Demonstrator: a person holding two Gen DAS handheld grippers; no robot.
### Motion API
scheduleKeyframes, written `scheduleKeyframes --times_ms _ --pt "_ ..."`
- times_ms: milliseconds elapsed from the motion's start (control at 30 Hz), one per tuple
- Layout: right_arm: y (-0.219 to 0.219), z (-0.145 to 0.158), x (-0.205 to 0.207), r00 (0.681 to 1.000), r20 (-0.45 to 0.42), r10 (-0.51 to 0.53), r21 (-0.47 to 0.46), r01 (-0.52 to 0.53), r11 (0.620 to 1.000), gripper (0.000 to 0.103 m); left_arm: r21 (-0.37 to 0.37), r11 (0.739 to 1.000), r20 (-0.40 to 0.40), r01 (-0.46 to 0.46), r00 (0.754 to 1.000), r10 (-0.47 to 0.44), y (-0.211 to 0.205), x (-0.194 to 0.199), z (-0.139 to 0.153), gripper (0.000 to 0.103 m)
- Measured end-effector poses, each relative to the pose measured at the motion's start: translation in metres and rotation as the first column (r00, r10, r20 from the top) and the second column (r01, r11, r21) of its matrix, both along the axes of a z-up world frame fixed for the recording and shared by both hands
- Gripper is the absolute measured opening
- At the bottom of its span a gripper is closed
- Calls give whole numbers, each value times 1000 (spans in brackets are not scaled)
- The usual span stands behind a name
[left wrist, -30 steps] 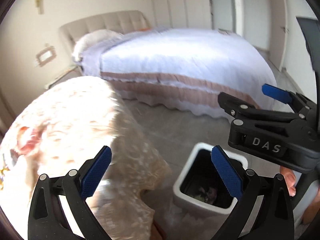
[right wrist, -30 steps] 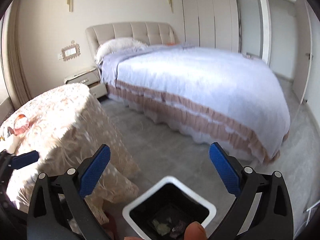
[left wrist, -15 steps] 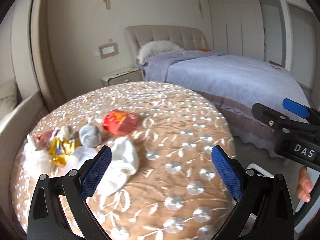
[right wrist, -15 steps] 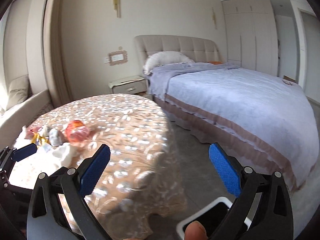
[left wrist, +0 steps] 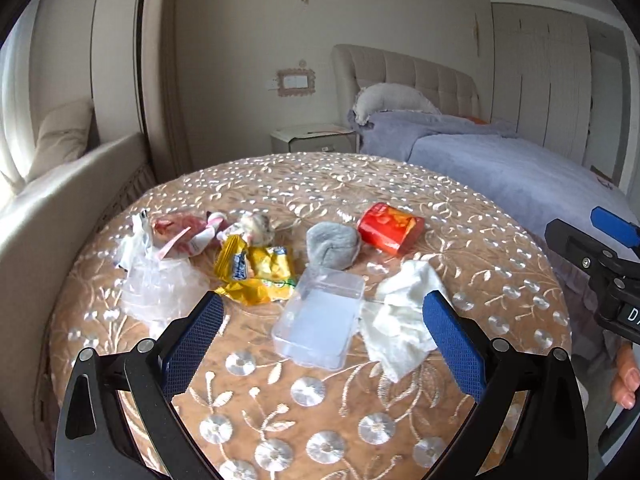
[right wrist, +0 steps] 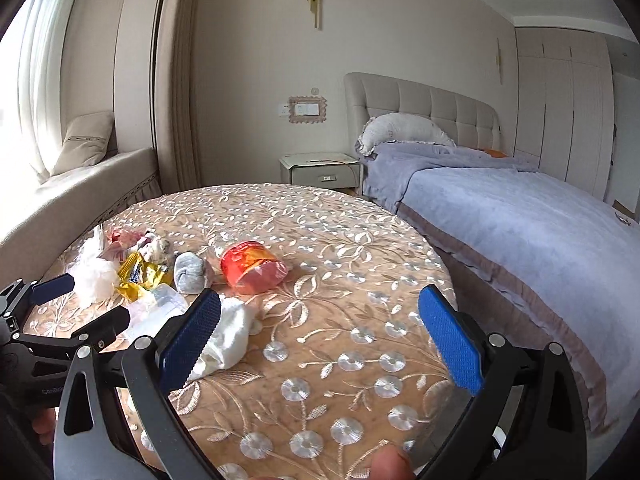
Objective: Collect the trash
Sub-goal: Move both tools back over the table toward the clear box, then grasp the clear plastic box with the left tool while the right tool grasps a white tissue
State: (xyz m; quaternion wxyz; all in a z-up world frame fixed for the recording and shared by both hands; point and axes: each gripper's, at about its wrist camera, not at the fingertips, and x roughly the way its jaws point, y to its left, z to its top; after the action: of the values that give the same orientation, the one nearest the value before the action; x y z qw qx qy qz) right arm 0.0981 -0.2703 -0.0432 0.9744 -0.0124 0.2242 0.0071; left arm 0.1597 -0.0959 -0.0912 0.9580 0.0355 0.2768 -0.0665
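Trash is spread along the table's (left wrist: 500, 248) left half: clear box (left wrist: 320, 320), white tissue (left wrist: 404, 320), yellow wrapper (left wrist: 260, 272). Left gripper (left wrist: 320, 332) and right gripper (right wrist: 320, 332) are held wide, empty. Step judged: approach; closing on clear box is needed next.

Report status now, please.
Both tongs, left and right, open, empty. Trash on round table; clear plastic box nearest. Nothing in the way.

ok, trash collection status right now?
Nothing visibly binned here; no bin in view. Both claws are open and empty: left claw hovers over the clear plastic box, right claw above the table. Still on the tablecloth: red wrapper, yellow wrapper, white tissue, grey wad, clear bag.
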Motion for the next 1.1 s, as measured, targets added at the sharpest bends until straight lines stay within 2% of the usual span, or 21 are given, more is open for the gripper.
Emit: scheduleKeyframes --times_ms 167,333,600,667,700,733,967,1100 --pt "26 -5 16 999 -29 23 -30 -24 999 99 24 1000 -58 -2 998 4 20 24 -15 98" --pt "39 -12 29 997 -69 22 -46 -26 999 99 23 994 -167 103 981 -98 21 47 -31 98" --pt "43 -19 45 994 -110 8 -58 -15 998 99 125 972 -266 199 950 -161 -1 69 -49 96" --pt "44 -21 49 992 -127 13 -56 -20 998 99 124 969 -290 212 942 -169 -3 75 -53 79" --pt "43 -22 49 991 -132 15 -55 -22 998 99 118 968 -308 220 935 -175 -4 77 -55 63" --pt "43 -24 50 990 -139 17 -55 -25 998 99 109 969 -322 220 930 -175 -3 80 -57 57" --pt "52 -31 60 978 -195 68 -28 -74 997 99 108 983 -231 150 965 -122 12 67 -40 57" --pt "69 -41 73 961 -259 101 -49 -118 992 99 76 991 -194 110 977 -94 26 56 -25 57"
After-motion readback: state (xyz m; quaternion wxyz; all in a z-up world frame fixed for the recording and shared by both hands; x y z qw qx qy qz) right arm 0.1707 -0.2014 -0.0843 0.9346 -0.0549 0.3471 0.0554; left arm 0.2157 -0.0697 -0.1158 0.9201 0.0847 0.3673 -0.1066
